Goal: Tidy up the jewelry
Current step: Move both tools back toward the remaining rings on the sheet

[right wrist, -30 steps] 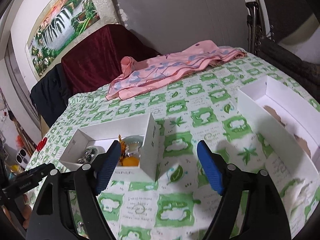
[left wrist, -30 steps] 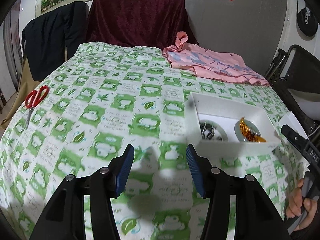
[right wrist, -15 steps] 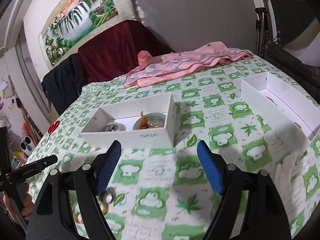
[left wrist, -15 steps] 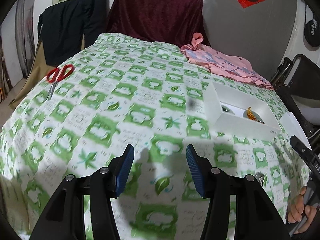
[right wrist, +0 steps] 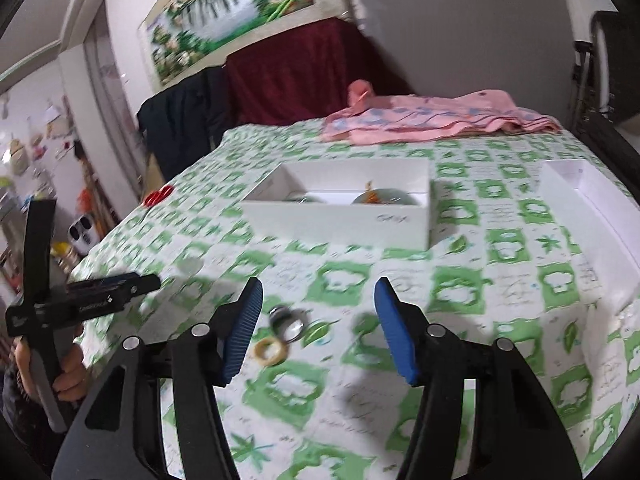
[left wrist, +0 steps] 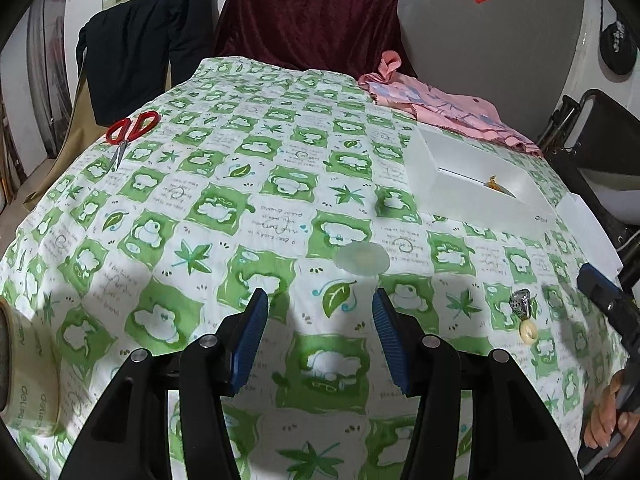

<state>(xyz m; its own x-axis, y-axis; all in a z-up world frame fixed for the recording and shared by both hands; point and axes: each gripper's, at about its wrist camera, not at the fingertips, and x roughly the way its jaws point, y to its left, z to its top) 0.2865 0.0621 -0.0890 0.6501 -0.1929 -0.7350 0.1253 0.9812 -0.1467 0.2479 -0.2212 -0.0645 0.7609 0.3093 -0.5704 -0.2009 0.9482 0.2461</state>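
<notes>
The right gripper (right wrist: 318, 322) hung with narrowing jaws holding nothing, just over a silver ring (right wrist: 289, 321) and cream ring (right wrist: 271, 350) loose on the leaf-print table (right wrist: 460, 292); the left gripper (left wrist: 320, 338) gaped empty. Beyond, the white cardboard box (right wrist: 340, 216) probably awaited them.

Desk cloth (left wrist: 280, 184): thin printed cotton-like fabric, matt, faintly creased. White box (right wrist: 340, 216): smooth matt cardboard. Silver ring (right wrist: 289, 322): polished metal, glossy. Cream ring (right wrist: 271, 350): smooth, dull sheen, material unclear. Left claw (left wrist: 318, 336) pads: blue ribbed rubber-like; arms black matt plastic, metal pins. Right claw (right wrist: 318, 324): same finish. Scissors (left wrist: 128, 132): glossy red plastic handles, steel blades. Pink garment (right wrist: 432, 118): soft cloth. Maroon drape (left wrist: 308, 16): velvety.
</notes>
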